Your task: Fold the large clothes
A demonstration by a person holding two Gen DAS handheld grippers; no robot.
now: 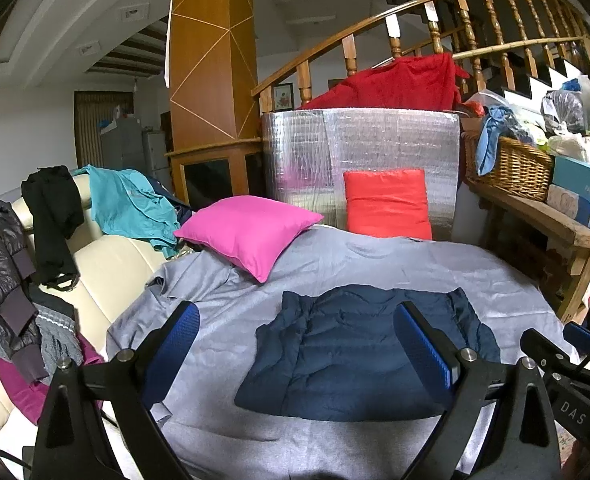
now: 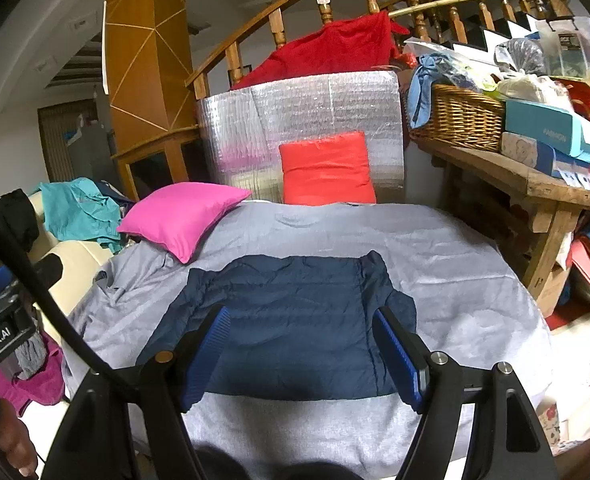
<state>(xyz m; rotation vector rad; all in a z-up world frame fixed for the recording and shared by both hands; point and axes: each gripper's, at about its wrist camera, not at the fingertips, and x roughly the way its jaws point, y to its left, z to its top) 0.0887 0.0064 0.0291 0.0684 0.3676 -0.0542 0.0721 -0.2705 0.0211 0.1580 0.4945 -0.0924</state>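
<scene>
A navy quilted jacket (image 1: 359, 352) (image 2: 291, 320) lies folded into a rough rectangle on the grey sheet (image 1: 375, 264) (image 2: 435, 280) that covers the work surface. My left gripper (image 1: 299, 320) is held above the jacket's near side, open, with nothing between its blue pads. My right gripper (image 2: 303, 320) hovers over the jacket's near half, also open and holding nothing. The right gripper's black body shows at the right edge of the left wrist view.
A pink cushion (image 1: 247, 232) (image 2: 183, 216) rests at the sheet's far left, a red-orange cushion (image 1: 387, 204) (image 2: 327, 168) at the back against a silver foil panel (image 1: 359, 148). Clothes lie heaped on a cream sofa (image 1: 107, 256) to the left. A wooden bench (image 2: 527, 184) with a wicker basket (image 2: 459, 120) stands on the right.
</scene>
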